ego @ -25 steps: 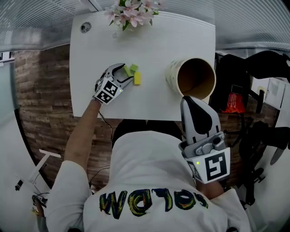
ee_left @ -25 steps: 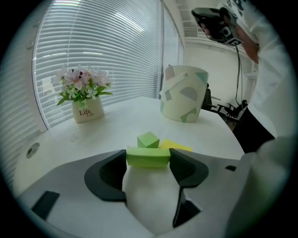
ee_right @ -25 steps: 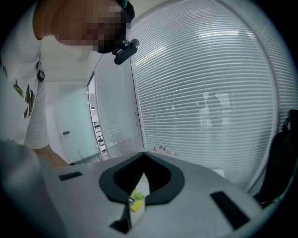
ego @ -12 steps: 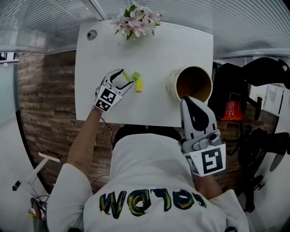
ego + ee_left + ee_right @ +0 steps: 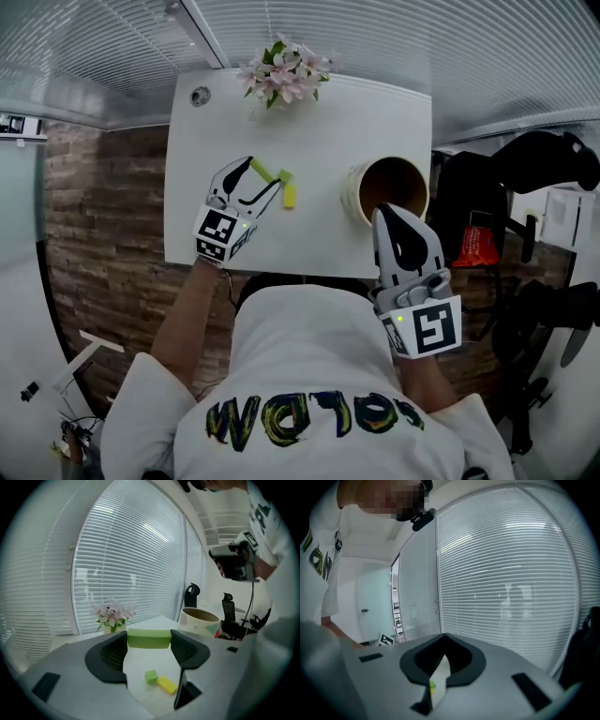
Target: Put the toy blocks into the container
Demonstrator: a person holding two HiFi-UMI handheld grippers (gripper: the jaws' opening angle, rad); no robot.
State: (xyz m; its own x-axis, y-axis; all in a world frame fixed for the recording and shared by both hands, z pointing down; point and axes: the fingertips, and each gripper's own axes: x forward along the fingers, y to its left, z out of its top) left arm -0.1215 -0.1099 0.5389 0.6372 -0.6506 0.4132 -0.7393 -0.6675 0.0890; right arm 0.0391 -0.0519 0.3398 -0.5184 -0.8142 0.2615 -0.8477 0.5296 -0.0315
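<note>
My left gripper [image 5: 262, 174] hangs a little above the white table [image 5: 356, 122], shut on a long light-green block [image 5: 260, 171]; in the left gripper view that block [image 5: 149, 638] spans the gap between the jaws. Below it a small green cube [image 5: 151, 677] and a yellow block [image 5: 167, 685] lie side by side on the table, the yellow block [image 5: 290, 195] just right of the left gripper. The round tan container [image 5: 351, 197] stands open-topped at the table's right. My right gripper [image 5: 388, 212] is shut and empty, close to the container's near side.
A vase of pink flowers [image 5: 281, 75] stands at the table's far edge, with a round cable hole [image 5: 201, 95] at the far left corner. A black office chair [image 5: 530, 164] and a red item [image 5: 476, 246] are off the table's right side.
The left gripper closed on the long green block and has lifted it off the table, away from the other two blocks. The right gripper stays near the container.
</note>
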